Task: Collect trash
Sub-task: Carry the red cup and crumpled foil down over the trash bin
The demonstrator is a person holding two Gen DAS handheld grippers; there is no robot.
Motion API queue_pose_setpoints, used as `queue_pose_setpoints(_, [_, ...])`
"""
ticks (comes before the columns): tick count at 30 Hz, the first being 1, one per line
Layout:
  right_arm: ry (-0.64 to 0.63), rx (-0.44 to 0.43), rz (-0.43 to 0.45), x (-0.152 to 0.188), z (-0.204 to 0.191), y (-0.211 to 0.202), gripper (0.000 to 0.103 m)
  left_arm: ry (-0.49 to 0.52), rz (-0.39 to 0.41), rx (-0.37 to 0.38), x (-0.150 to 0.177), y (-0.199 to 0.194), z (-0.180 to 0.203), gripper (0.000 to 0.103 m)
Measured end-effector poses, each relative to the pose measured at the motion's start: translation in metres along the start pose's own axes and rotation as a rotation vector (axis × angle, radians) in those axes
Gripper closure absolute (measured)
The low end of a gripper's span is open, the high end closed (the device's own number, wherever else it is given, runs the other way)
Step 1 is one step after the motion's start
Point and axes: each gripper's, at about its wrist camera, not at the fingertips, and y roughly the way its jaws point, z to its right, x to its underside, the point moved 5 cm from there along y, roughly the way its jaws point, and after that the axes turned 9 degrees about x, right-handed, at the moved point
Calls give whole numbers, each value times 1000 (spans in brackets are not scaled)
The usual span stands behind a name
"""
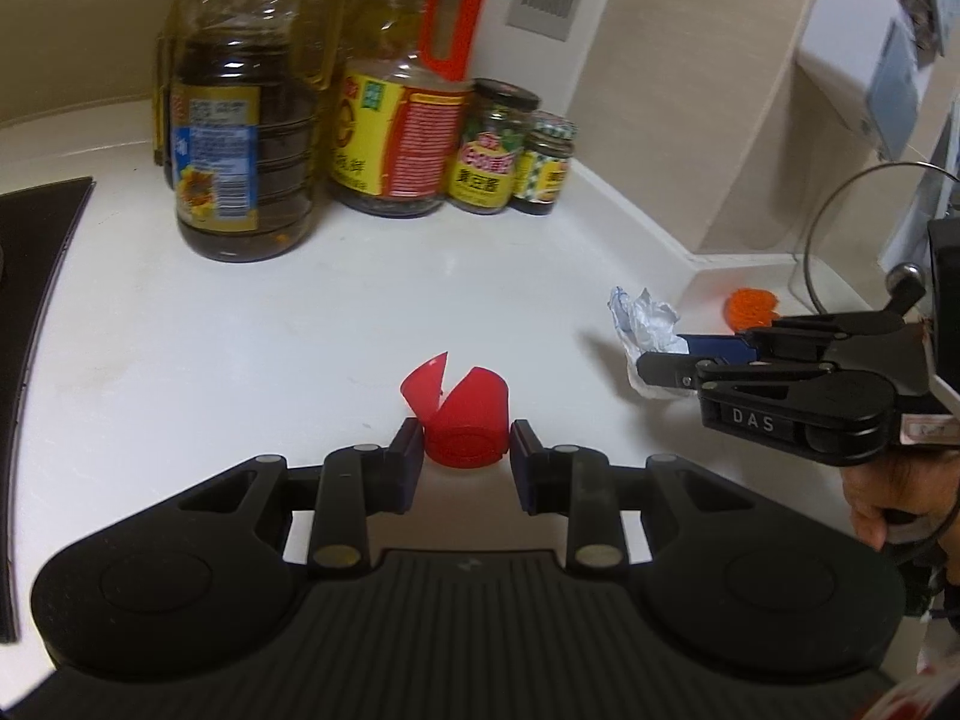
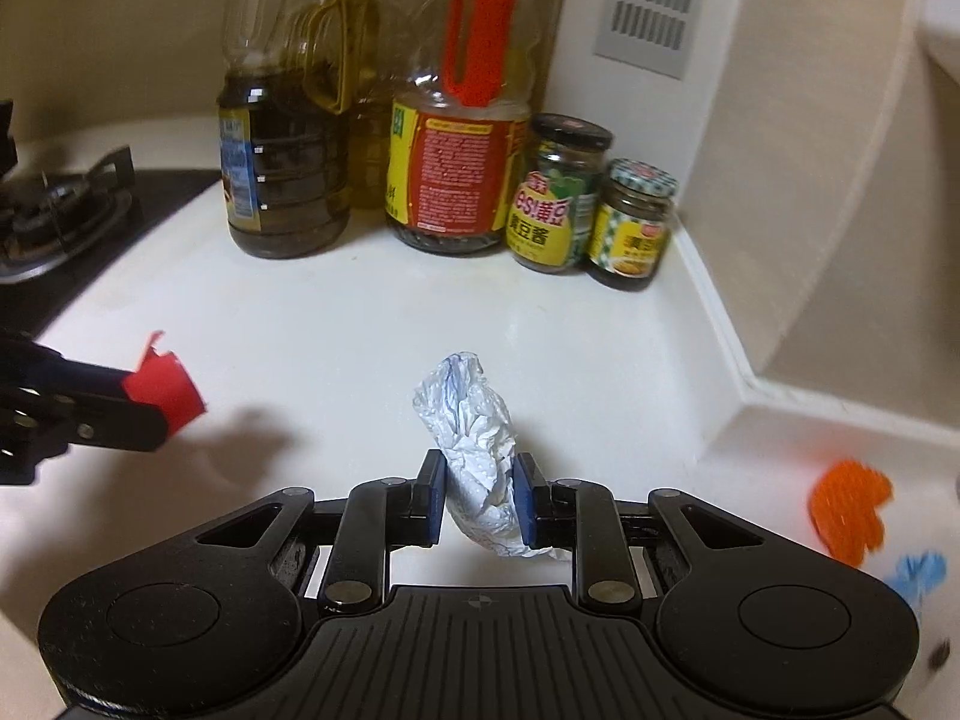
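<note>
White kitchen countertop (image 1: 180, 324), backed by 2 oil bottles (image 1: 240, 138) and 2 sauce jars (image 2: 561, 198): the left gripper (image 1: 467, 450) stands narrowed, its pads pressing a red flip-top bottle cap (image 1: 465, 420) held in front of the oil bottles. To the cap's right, the right gripper (image 2: 478, 501) is nearly closed, pinching a crumpled white paper towel (image 2: 474, 420), with orange mesh (image 2: 849, 510) farther right.
</note>
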Motion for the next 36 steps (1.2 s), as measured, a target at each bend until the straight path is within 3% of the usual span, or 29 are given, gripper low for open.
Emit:
queue_pose_setpoints(14, [128,-48,6,46,21,-67,79,37,-4,7,34,-20,62,75])
queue_pose_setpoints(25, [321,81,-27,87,19,-126,79,186,-77,176,61,-32,86,75])
queue_pose_setpoints(36, [461,149,-38,125,-41,-187,79,272,-142,291,99,-74,75,75])
